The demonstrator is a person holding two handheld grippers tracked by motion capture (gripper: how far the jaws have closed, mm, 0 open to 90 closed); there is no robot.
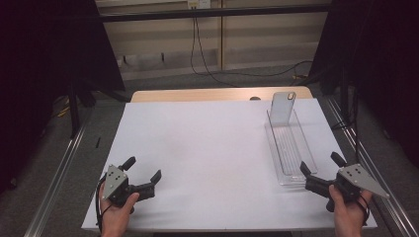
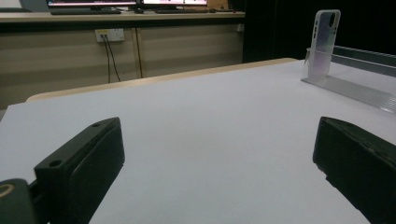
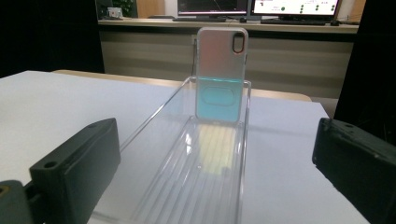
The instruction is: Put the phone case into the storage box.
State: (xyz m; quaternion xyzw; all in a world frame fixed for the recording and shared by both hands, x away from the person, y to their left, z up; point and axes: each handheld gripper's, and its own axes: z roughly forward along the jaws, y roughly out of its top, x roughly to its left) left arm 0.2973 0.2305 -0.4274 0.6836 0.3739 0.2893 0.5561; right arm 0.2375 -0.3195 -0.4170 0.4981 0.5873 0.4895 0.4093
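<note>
In the high view, the left gripper (image 1: 146, 174) is held over the near left corner of the table (image 1: 207, 148), jaws spread and empty. The right gripper (image 1: 320, 168) is held at the near right edge, jaws likewise spread, just beside the near end of the clear tray (image 1: 291, 170). The tray runs along the right side, and the phone case (image 1: 282, 107) is stood upright at its far end.

In the left gripper view, bare table is seen between the open jaws; the case (image 2: 323, 44) is well apart, toward the far right.

In the right gripper view, the tray (image 3: 205, 186) lies between the parted jaws, and the case (image 3: 221, 70) is propped against its far wall.

Nothing is gripped yet; judged from this, the reach for the case and everything after it remain to be done.
</note>
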